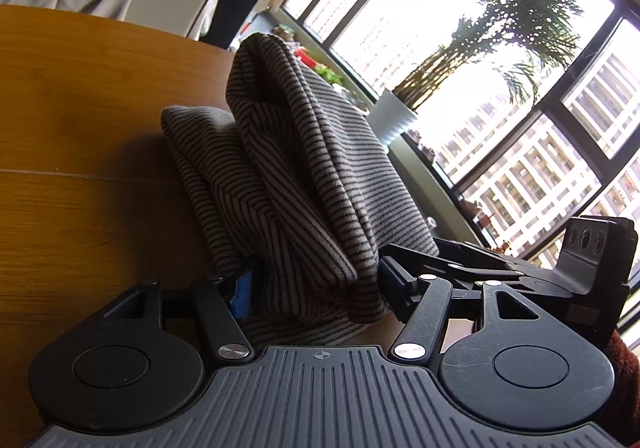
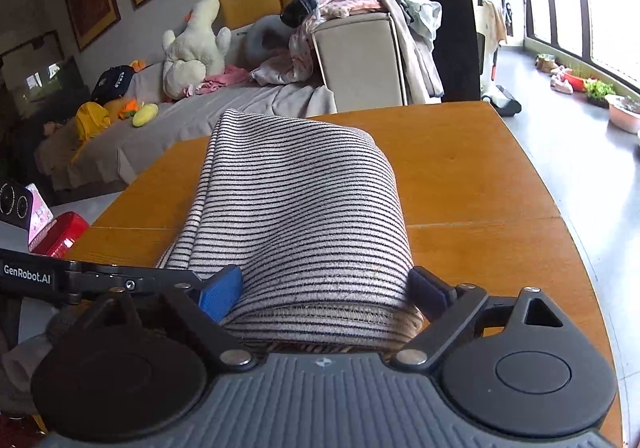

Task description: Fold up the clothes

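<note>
A grey shirt with thin dark stripes [image 1: 288, 152] lies folded in thick layers on the wooden table [image 1: 80, 128]. My left gripper [image 1: 316, 284] is shut on its near end, and the cloth bulges between the blue pads [image 1: 242, 292]. In the right wrist view the same striped shirt [image 2: 304, 208] arches from the table [image 2: 480, 188] up into my right gripper [image 2: 325, 290], which is shut on a thick roll of it. Beside each gripper the other one shows: the right gripper's body [image 1: 580, 260] and the left gripper's body [image 2: 60, 276].
The table's rounded edge [image 2: 576, 248] runs along the right, with floor beyond. A red box [image 2: 64, 234] and a phone [image 2: 16, 204] sit off its left side. Behind are a sofa with a plush toy [image 2: 196, 44], a clothes pile [image 2: 360, 4] and a potted palm [image 1: 400, 116] by the window.
</note>
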`<state>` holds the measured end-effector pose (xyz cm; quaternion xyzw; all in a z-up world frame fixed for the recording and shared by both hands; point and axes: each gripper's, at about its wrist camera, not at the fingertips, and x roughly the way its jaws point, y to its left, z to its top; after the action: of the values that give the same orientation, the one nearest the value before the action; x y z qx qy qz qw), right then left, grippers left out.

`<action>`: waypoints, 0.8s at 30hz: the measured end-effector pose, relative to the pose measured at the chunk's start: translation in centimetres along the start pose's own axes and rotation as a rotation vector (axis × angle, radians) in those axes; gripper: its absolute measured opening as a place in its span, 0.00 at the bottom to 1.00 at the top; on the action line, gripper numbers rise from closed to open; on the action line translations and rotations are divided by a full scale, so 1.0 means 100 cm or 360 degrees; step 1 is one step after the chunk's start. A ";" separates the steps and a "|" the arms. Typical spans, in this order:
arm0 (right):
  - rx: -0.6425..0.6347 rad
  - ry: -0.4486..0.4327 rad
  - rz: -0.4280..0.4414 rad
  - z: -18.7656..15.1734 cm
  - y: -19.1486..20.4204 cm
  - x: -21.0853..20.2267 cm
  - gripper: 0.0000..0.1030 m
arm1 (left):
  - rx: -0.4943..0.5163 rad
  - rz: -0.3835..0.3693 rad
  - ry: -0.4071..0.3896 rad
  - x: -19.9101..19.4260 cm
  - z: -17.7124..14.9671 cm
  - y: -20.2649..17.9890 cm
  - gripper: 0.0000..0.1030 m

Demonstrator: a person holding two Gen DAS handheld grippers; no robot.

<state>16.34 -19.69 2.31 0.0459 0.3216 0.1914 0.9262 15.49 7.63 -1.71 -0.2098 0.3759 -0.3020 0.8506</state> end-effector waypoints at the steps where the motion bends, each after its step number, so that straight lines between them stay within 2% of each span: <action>1: -0.0031 -0.0013 -0.0015 0.004 0.001 0.004 0.85 | -0.0006 -0.0005 0.0001 0.002 0.001 0.000 0.64; 6: -0.0140 -0.0065 -0.0132 0.032 0.001 0.030 0.83 | -0.0005 -0.0013 -0.0012 0.012 0.002 -0.004 0.64; 11: -0.0229 -0.0145 -0.0142 0.038 0.013 0.019 0.82 | -0.0008 -0.0026 -0.0022 0.011 0.000 -0.002 0.62; 12: -0.0229 -0.0146 -0.0127 0.034 0.013 0.015 0.70 | -0.0013 -0.0034 -0.0024 0.010 -0.001 -0.001 0.62; 13: -0.0229 -0.0148 -0.0112 0.030 0.013 0.012 0.48 | -0.0015 -0.0037 -0.0026 0.010 -0.001 -0.001 0.62; 14: -0.0228 -0.0149 -0.0098 0.026 0.014 0.008 0.45 | -0.0017 -0.0040 -0.0028 0.010 -0.001 0.000 0.62; 16: -0.0229 -0.0152 -0.0072 0.017 0.014 0.001 0.44 | -0.0014 -0.0041 -0.0032 0.010 -0.001 0.000 0.61; 20: -0.0283 -0.0166 -0.0125 -0.002 0.019 0.001 0.44 | -0.0005 -0.0020 -0.0035 0.005 -0.004 -0.003 0.57; 24: -0.0354 -0.0161 -0.0160 -0.002 0.024 0.002 0.44 | -0.0023 0.0029 -0.0073 -0.012 -0.006 -0.002 0.51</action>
<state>15.55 -17.38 2.54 -0.0637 0.2532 0.1767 0.9490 14.35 8.22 -1.38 -0.2195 0.3604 -0.2867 0.8601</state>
